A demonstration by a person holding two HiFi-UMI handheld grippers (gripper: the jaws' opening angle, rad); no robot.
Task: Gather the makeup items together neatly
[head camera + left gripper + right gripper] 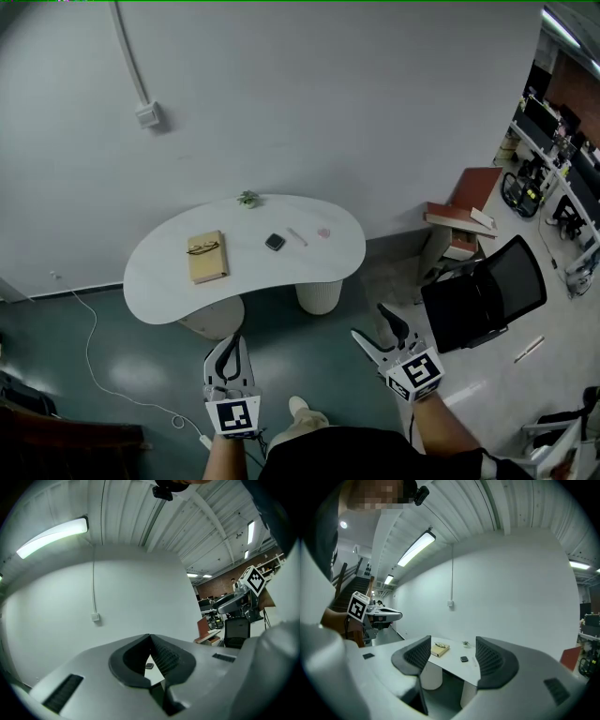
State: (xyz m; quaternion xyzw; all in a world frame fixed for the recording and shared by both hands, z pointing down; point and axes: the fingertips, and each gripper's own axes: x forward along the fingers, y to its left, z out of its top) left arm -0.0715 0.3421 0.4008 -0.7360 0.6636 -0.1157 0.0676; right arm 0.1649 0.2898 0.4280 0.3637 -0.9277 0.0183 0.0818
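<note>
One small pink item (323, 232) on table (169, 272) indistinct | left tool (235, 337) clenched, empty; right tool (367, 321) released

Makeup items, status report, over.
Left tool shut, right tool open, both empty, short of table. Compact, stick, pink piece lie apart. Nothing in the way.

Pink speck (323, 232), possibly makeup
</note>
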